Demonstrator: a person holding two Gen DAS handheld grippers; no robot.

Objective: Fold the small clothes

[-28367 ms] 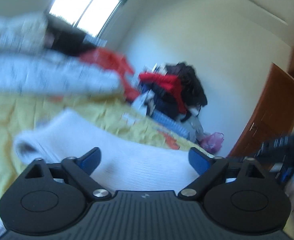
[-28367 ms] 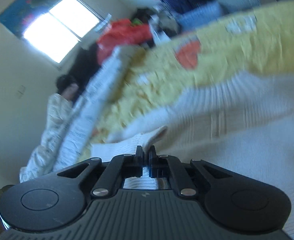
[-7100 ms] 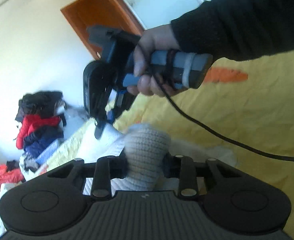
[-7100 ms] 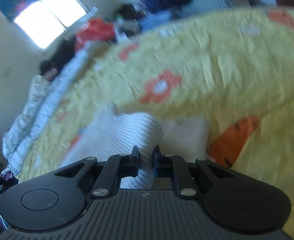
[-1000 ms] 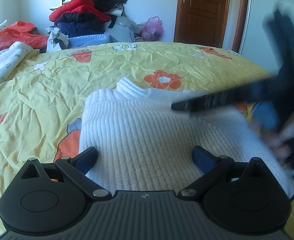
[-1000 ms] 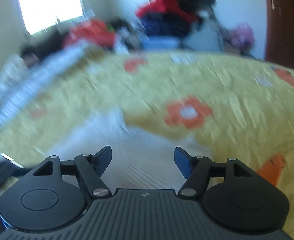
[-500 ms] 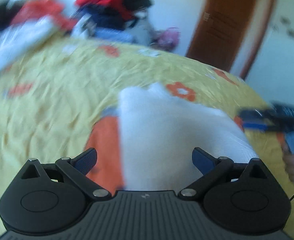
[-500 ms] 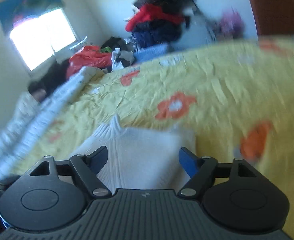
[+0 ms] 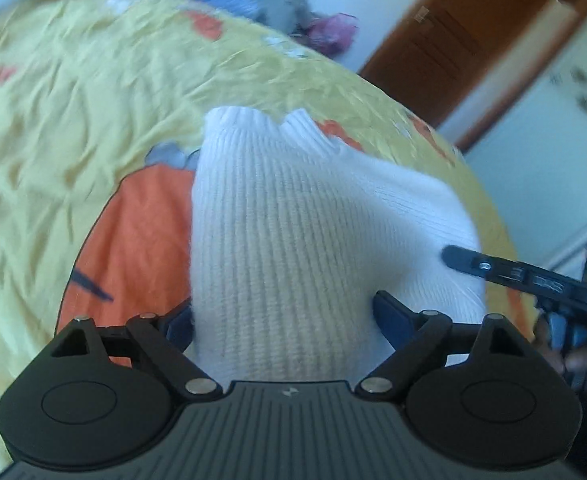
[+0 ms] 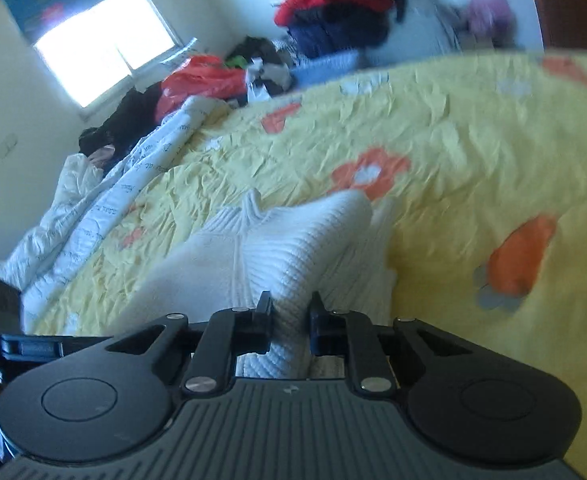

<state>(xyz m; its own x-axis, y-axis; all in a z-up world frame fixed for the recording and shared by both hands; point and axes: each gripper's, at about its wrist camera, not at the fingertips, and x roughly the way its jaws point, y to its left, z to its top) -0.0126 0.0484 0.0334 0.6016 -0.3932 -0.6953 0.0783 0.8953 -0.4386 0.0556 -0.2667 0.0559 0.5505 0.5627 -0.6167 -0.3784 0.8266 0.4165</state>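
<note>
White knit sweater [image 9: 293, 216] folded on yellow bedspread [image 9: 73, 80], right gripper [image 10: 289, 316] just clamped onto near edge, left gripper [image 9: 281, 320] narrowing yet open astride it (pads not pressing): one-sided lift, likely sagging and undoing fold.

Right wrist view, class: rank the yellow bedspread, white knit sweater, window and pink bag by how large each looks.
1. yellow bedspread
2. white knit sweater, though nearness to the camera enlarges it
3. window
4. pink bag, blurred and far off
</note>
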